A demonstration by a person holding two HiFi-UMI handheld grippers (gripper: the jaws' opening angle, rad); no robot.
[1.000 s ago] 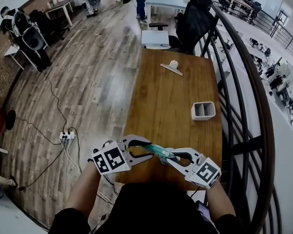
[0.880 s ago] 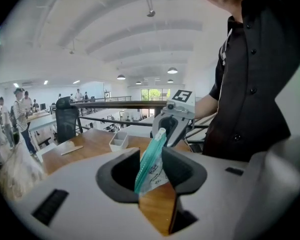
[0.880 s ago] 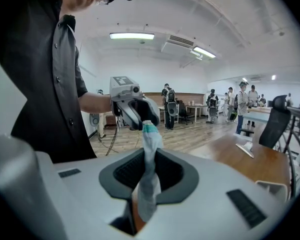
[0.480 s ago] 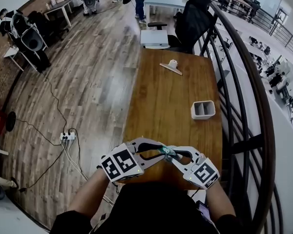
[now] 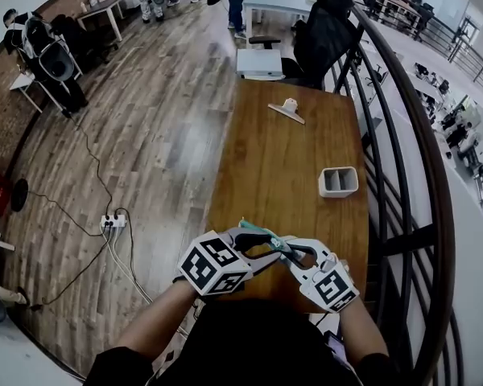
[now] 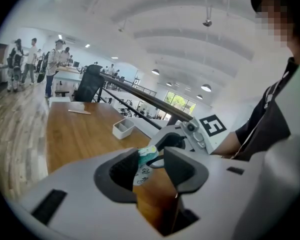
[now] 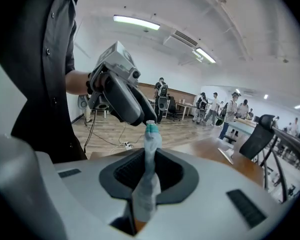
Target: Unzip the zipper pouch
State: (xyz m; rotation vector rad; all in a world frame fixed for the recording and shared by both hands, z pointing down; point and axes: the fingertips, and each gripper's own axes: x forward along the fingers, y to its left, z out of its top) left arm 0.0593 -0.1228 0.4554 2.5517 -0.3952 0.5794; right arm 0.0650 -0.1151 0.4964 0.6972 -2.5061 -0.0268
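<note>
Over the wooden table's [image 5: 282,175] 6 o'clock edge, the left gripper's [image 6: 151,165] jaws have just been opening and stand apart. Reclosing may therefore pinch fabric instead of the pull and tug the zipper pouch [image 6: 142,170] from the right gripper [image 7: 149,171], which is clamped on it. The pouch's teal end lies between the left jaws, against the 9 o'clock pad.

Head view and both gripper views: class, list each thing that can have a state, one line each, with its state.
zipper pouch: held above the table; whether the zip is open cannot be told.
right gripper: shut on the zipper pouch.
left gripper: jaws apart, just opened further, pouch end between them.
white tray: upright on the table, looks empty.
</note>
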